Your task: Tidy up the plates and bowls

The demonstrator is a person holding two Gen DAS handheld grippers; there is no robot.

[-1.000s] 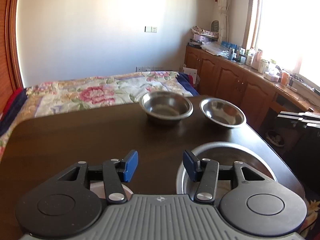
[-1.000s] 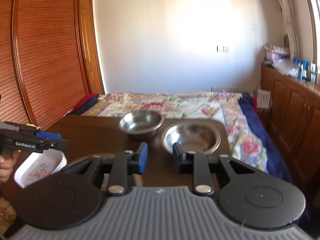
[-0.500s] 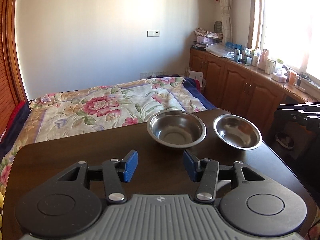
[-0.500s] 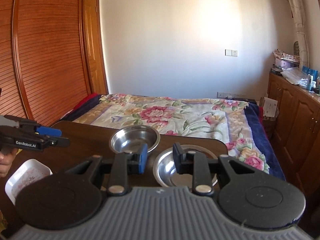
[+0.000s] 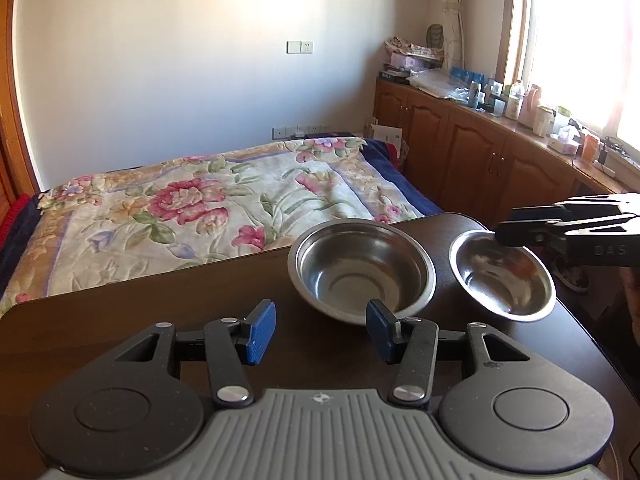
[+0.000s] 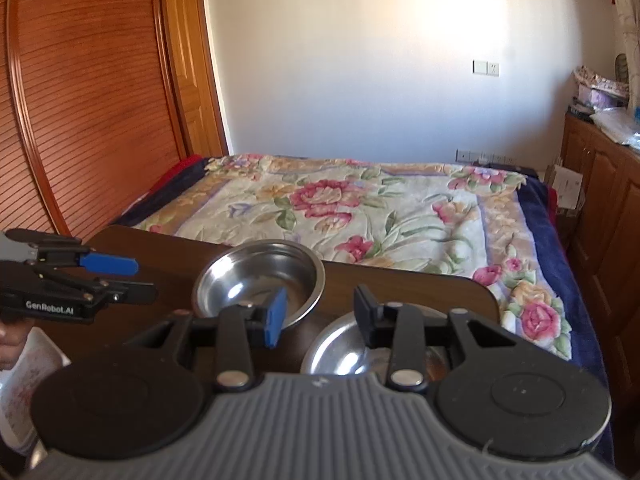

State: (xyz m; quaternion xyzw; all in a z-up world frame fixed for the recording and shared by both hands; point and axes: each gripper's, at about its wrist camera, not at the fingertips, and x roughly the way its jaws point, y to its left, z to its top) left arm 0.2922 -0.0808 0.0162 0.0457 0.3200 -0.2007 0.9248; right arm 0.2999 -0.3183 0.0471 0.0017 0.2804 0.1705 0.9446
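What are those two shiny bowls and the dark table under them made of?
Both the larger bowl and the smaller bowl look like stainless steel: silvery, thin-rimmed, mirroring the window light. The table seems to be dark wood or wood veneer with a smooth, slightly glossy finish; which of the two cannot be told.

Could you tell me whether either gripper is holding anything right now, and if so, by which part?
Nothing is held. The left gripper and right gripper both have open jaws with nothing between them, above the table near the two steel bowls.
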